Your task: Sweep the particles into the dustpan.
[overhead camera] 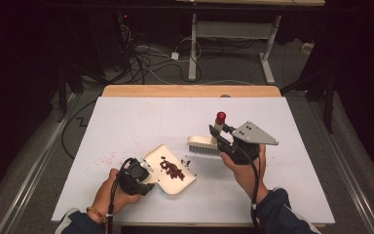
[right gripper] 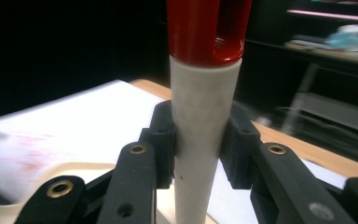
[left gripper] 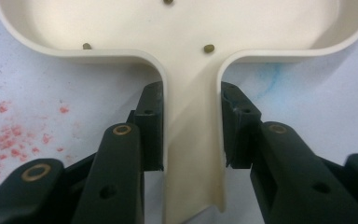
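A cream dustpan (overhead camera: 175,179) lies on the white table cover, a pile of dark red bits (overhead camera: 172,168) in its tray. My left gripper (overhead camera: 143,176) is shut on the dustpan's handle (left gripper: 191,154); both pads press its sides in the left gripper view. A small brush (overhead camera: 203,146) with pale bristles stands just right of the pan's mouth, bristles down on the table. My right gripper (overhead camera: 222,136) is shut on the brush's white handle (right gripper: 200,140), below its red tip (overhead camera: 220,117). A few dark bits (overhead camera: 187,161) lie loose between brush and pan.
Red specks (overhead camera: 108,158) are scattered on the white cover (overhead camera: 141,117) left of the dustpan. The table's wooden far edge (overhead camera: 190,90) runs across the back. Cables and a desk frame (overhead camera: 233,34) are on the floor beyond.
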Demonstrator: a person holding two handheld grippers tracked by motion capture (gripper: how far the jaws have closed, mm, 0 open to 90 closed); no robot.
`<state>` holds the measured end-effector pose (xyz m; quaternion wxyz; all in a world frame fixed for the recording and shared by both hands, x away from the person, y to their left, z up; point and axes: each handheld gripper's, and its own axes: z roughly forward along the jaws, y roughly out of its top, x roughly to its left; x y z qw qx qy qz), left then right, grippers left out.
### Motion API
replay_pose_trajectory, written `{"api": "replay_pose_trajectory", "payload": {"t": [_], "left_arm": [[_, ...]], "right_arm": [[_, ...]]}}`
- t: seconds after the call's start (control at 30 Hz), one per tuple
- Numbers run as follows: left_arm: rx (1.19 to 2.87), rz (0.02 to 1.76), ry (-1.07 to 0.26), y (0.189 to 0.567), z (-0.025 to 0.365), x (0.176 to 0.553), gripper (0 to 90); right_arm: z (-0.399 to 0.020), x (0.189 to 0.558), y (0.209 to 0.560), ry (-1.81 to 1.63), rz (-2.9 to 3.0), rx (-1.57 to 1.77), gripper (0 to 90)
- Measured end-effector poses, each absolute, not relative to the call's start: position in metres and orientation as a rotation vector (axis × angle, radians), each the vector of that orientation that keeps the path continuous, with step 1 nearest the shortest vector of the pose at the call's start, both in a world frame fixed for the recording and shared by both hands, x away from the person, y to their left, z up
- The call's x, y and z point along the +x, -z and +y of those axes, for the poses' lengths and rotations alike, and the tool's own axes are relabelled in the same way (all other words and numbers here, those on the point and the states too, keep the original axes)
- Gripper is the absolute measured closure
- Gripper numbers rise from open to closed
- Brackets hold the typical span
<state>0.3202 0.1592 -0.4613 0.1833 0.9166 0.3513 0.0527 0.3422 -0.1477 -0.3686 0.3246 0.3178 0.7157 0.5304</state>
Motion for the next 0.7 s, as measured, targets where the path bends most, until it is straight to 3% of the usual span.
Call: {"api": "replay_pose_trajectory", "payload": {"t": [0.13,0.47,0.7], "left_arm": [[2.585,0.994,-0.150,0.461,0.159,0.320,64.0],[2.577,1.003,-0.153,0.462,0.159,0.319,63.9],[2.575,1.002,-0.153,0.462,0.159,0.319,63.9]], "right_arm": [[-0.141,0.345,0.387,-1.340,1.871,0.867,70.0],[-0.104,0.312,0.385,-1.396,1.991,0.763,70.0],[-0.113,0.310,0.373,-1.491,1.967,0.753,70.0]]}}
